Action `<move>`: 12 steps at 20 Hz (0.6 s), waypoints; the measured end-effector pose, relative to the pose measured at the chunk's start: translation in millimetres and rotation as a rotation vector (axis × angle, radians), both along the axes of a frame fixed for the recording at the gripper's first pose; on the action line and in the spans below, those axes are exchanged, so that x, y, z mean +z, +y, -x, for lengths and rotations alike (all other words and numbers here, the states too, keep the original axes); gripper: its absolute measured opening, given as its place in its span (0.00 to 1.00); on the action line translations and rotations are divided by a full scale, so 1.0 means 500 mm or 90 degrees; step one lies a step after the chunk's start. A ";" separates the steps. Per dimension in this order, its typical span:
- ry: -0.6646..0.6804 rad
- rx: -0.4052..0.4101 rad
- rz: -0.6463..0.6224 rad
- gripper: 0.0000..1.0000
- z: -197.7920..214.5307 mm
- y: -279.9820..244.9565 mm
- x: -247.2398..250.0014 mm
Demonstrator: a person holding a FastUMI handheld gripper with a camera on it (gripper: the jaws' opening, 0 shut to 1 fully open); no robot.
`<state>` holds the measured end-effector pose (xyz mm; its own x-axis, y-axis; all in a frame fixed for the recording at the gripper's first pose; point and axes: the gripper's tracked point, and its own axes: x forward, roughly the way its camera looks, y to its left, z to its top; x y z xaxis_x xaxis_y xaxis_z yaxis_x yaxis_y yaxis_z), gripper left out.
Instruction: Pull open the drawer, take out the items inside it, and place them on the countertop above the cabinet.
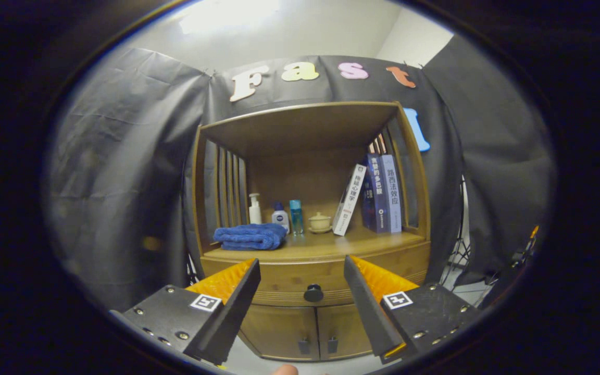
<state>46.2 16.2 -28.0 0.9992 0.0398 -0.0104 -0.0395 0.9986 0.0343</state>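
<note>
A wooden cabinet stands ahead with a shut drawer (300, 281) under its countertop (362, 242). The drawer's round dark knob (313, 293) sits between my fingers and some way beyond them. My gripper (302, 266) is open, holding nothing, and is apart from the cabinet. The drawer's contents are hidden.
On the countertop lie a folded blue towel (250, 236), a white pump bottle (254, 209), two small bottles (288, 216), a small lidded cup (320, 222) and several books (378, 192), one leaning. Two lower doors (305, 325) sit under the drawer. A tripod (459, 250) stands right of the cabinet.
</note>
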 end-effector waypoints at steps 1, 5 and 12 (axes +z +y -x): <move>0.014 0.003 -0.007 0.97 -0.017 0.005 -0.015; 0.061 0.006 -0.018 0.99 -0.087 0.021 -0.080; 0.173 -0.050 -0.039 0.89 -0.197 -0.016 -0.220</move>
